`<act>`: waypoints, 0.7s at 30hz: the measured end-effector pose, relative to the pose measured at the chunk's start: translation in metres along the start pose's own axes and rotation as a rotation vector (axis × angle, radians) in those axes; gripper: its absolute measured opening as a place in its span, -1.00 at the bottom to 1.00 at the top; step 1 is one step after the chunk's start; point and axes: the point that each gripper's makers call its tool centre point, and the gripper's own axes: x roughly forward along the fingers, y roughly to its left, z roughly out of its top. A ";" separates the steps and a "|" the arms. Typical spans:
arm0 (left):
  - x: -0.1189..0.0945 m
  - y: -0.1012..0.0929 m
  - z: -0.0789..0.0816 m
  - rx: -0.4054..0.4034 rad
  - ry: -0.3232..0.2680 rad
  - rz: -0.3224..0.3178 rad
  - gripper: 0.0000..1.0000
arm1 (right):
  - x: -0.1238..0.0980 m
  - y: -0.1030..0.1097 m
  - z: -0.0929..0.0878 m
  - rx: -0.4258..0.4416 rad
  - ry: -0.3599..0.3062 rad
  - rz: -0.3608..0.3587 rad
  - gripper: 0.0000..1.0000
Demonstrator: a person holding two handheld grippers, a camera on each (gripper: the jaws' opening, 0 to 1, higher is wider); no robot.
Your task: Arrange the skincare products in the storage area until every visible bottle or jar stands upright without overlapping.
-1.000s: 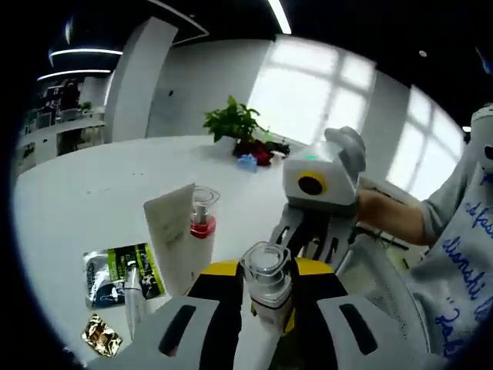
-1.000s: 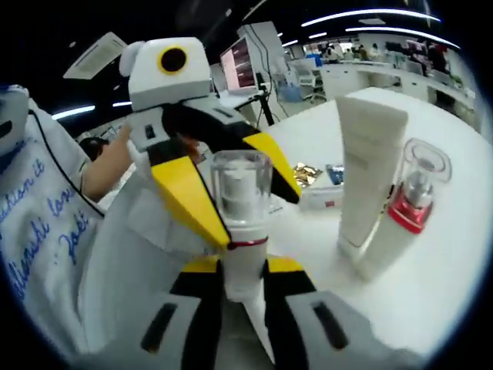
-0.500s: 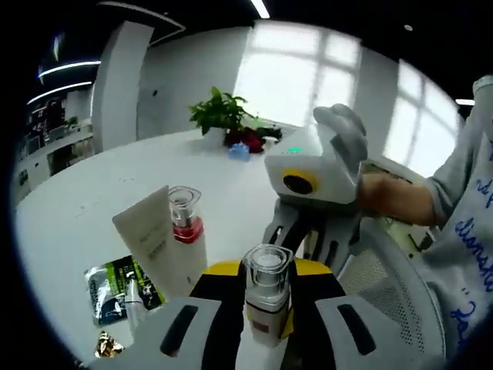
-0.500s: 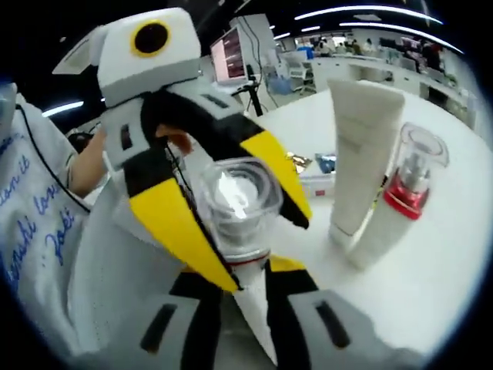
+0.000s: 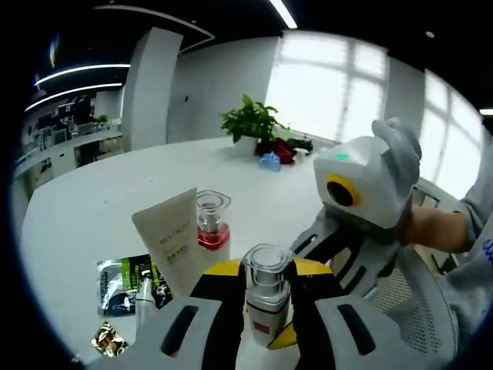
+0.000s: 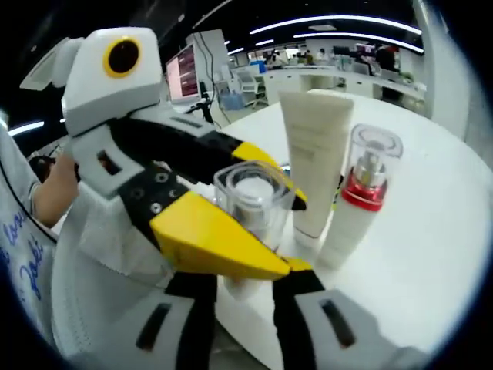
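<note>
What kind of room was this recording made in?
Most likely an open-plan office or lab. The work goes on at a large white table with a potted plant before big windows, and beyond it are rows of desks, a monitor and strip ceiling lights.

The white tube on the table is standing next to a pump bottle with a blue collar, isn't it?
Not quite: the collar is red, not blue. The left gripper view shows the white tube standing on the table next to the pump bottle, whose collar is red under a clear cap. The right gripper view shows the same.
</note>
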 end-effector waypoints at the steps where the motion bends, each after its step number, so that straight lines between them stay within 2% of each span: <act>1: 0.000 0.001 -0.002 -0.003 0.004 0.002 -0.63 | -0.001 -0.001 0.001 0.004 -0.009 -0.008 -0.48; 7: -0.002 0.003 -0.004 -0.032 -0.003 0.003 -0.62 | -0.001 -0.002 0.000 -0.028 0.005 -0.019 -0.51; 10: -0.006 0.002 -0.002 -0.027 -0.007 -0.023 -0.62 | -0.003 0.002 0.001 -0.052 0.001 0.013 -0.53; 13: -0.010 -0.006 0.001 -0.013 -0.009 -0.087 -0.63 | -0.006 0.008 0.003 -0.109 0.003 0.076 -0.54; 15: -0.012 -0.016 0.003 -0.004 -0.009 -0.162 -0.63 | -0.007 0.013 0.001 -0.170 0.019 0.118 -0.54; 16: -0.013 -0.017 0.004 -0.005 -0.013 -0.180 -0.63 | -0.007 0.016 0.001 -0.189 0.022 0.136 -0.54; 19: -0.018 -0.027 0.005 0.055 -0.012 -0.266 -0.62 | -0.009 0.024 0.001 -0.243 0.025 0.191 -0.55; 21: -0.023 -0.035 0.003 0.095 -0.004 -0.345 -0.61 | -0.011 0.028 -0.001 -0.287 0.028 0.226 -0.55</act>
